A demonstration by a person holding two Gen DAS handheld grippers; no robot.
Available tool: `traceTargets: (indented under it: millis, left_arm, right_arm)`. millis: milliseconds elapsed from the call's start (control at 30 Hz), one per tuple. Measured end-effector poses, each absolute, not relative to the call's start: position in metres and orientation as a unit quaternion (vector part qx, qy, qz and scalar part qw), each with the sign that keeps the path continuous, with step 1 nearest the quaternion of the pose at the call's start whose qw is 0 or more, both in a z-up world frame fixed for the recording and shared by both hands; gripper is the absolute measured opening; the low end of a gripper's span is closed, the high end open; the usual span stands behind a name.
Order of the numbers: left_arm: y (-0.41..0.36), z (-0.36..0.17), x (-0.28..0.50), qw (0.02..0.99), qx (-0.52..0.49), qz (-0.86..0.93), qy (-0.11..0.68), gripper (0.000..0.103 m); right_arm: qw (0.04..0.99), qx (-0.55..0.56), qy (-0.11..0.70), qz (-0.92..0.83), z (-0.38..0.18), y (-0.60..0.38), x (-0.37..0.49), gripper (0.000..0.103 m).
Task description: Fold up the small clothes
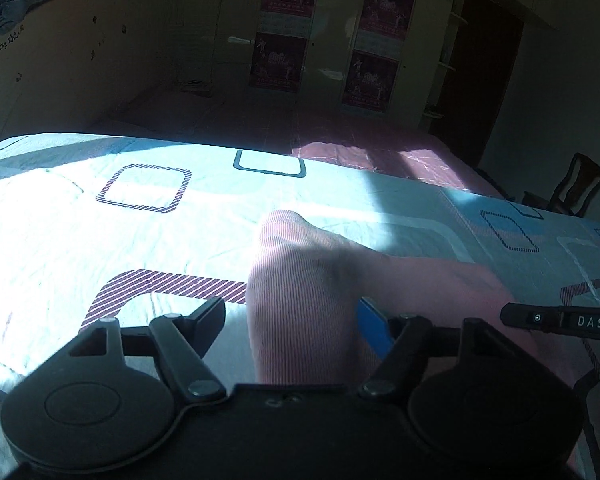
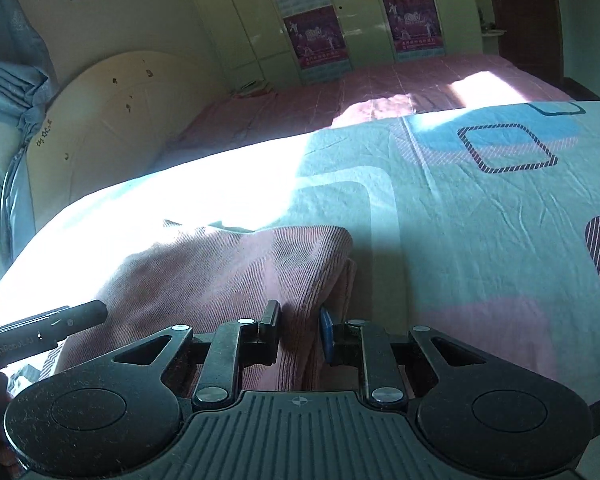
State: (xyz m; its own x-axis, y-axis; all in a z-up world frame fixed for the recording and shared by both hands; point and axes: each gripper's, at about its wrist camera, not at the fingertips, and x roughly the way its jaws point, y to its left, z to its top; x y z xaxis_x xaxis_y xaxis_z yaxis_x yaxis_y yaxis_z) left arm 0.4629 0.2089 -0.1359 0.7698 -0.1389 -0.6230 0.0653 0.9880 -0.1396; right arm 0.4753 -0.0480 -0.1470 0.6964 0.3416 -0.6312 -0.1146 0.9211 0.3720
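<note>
A small pink ribbed garment [image 1: 312, 292] lies folded on a light blue patterned bedsheet [image 1: 100, 220]. My left gripper [image 1: 290, 320] is open, its fingers wide apart over the garment's near left edge. In the right wrist view the garment [image 2: 228, 276] lies in layers, with its right edge doubled over. My right gripper [image 2: 300, 332] has its fingers close together around that right edge of the cloth. The other gripper's tip shows at the right of the left wrist view [image 1: 560, 320] and at the left of the right wrist view [image 2: 48, 320].
The patterned sheet [image 2: 480, 220] covers the near bed surface. Behind it lies a pink bedspread [image 2: 380, 88], a cream headboard [image 2: 112, 116] and a wardrobe with posters [image 1: 284, 24]. A dark wooden chair [image 1: 576, 188] stands at the far right.
</note>
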Motion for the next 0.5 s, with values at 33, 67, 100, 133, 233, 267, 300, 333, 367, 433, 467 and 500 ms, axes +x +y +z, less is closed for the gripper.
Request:
traceTargets:
  millis: [33, 67, 100, 133, 233, 267, 300, 333, 367, 433, 467, 500]
  left_arm:
    - [0.205, -0.136, 0.465, 0.939, -0.050, -0.060, 0.336, 0.065]
    - [0.202, -0.136, 0.468, 0.938, -0.046, -0.064, 0.336, 0.064]
    - [0.197, -0.137, 0.473, 0.938, -0.042, -0.070, 0.337, 0.063]
    - [0.194, -0.139, 0.478, 0.937, -0.040, -0.073, 0.339, 0.063]
    - [0.187, -0.153, 0.492, 0.933, -0.029, -0.067, 0.354, 0.063]
    - [0.186, -0.158, 0.495, 0.931, -0.027, -0.063, 0.359, 0.063]
    - [0.186, -0.163, 0.499, 0.929, -0.026, -0.058, 0.365, 0.064]
    - [0.187, -0.170, 0.503, 0.927, -0.027, -0.052, 0.372, 0.067]
    - [0.188, -0.173, 0.505, 0.926, -0.029, -0.049, 0.374, 0.069]
    - [0.193, -0.178, 0.507, 0.924, -0.038, -0.040, 0.377, 0.075]
    - [0.194, -0.179, 0.509, 0.923, -0.044, -0.037, 0.381, 0.076]
    - [0.197, -0.179, 0.508, 0.921, -0.052, -0.035, 0.384, 0.077]
  right_arm:
    - [0.909, 0.151, 0.367, 0.126, -0.146, -0.046, 0.478, 0.021]
    - [0.910, 0.148, 0.365, 0.127, -0.145, -0.043, 0.480, 0.021]
    - [0.912, 0.143, 0.362, 0.129, -0.144, -0.040, 0.484, 0.021]
    - [0.913, 0.139, 0.360, 0.130, -0.144, -0.037, 0.487, 0.020]
    - [0.917, 0.107, 0.363, 0.126, -0.150, -0.021, 0.497, 0.020]
    - [0.917, 0.096, 0.367, 0.123, -0.154, -0.018, 0.501, 0.020]
    - [0.918, 0.079, 0.372, 0.115, -0.161, -0.016, 0.508, 0.020]
    - [0.920, 0.067, 0.372, 0.105, -0.166, -0.015, 0.512, 0.020]
    - [0.920, 0.060, 0.373, 0.104, -0.172, -0.016, 0.516, 0.020]
    - [0.918, 0.059, 0.377, 0.110, -0.180, -0.017, 0.522, 0.020]
    - [0.919, 0.053, 0.375, 0.110, -0.181, -0.015, 0.523, 0.020]
    - [0.919, 0.048, 0.375, 0.110, -0.180, -0.014, 0.524, 0.020]
